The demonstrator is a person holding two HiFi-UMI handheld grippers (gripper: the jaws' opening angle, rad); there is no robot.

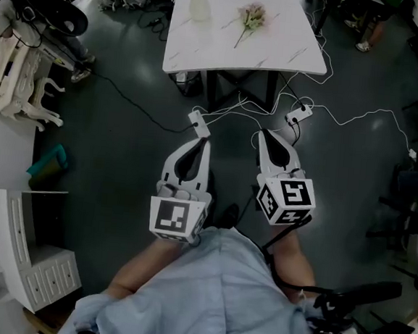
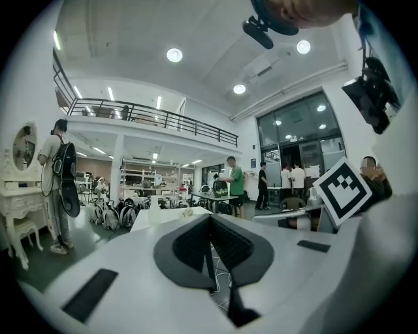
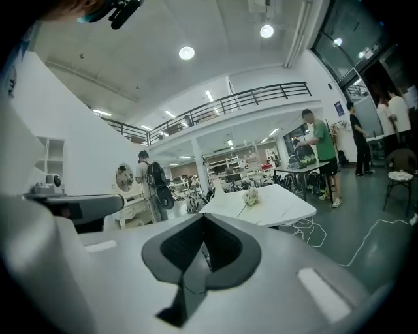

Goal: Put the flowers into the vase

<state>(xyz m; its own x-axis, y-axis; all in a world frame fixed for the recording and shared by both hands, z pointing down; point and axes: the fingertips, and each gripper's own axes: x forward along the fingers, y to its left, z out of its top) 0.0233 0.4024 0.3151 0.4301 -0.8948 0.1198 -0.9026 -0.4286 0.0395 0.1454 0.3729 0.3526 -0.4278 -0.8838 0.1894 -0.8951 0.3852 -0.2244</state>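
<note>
A white marble-topped table (image 1: 291, 53) stands far ahead of me. On it a pale vase (image 1: 199, 3) stands upright at the left, and a small bunch of pink flowers (image 1: 249, 18) lies about a hand's width to its right. My left gripper (image 1: 204, 142) and right gripper (image 1: 264, 135) hover side by side over the dark floor, well short of the table. Both are shut with nothing between their jaws. The left gripper view shows its shut jaws with the vase (image 2: 153, 207) and flowers (image 2: 186, 211) far off. In the right gripper view the flowers (image 3: 250, 197) lie on the distant table (image 3: 281, 209).
White cables (image 1: 344, 116) and a power strip (image 1: 299, 114) lie on the floor between me and the table. A white vanity and chair (image 1: 17, 73) stand at the left, a white cabinet (image 1: 34, 256) at lower left, dark chairs (image 1: 410, 195) at the right. People (image 2: 232, 182) stand far behind.
</note>
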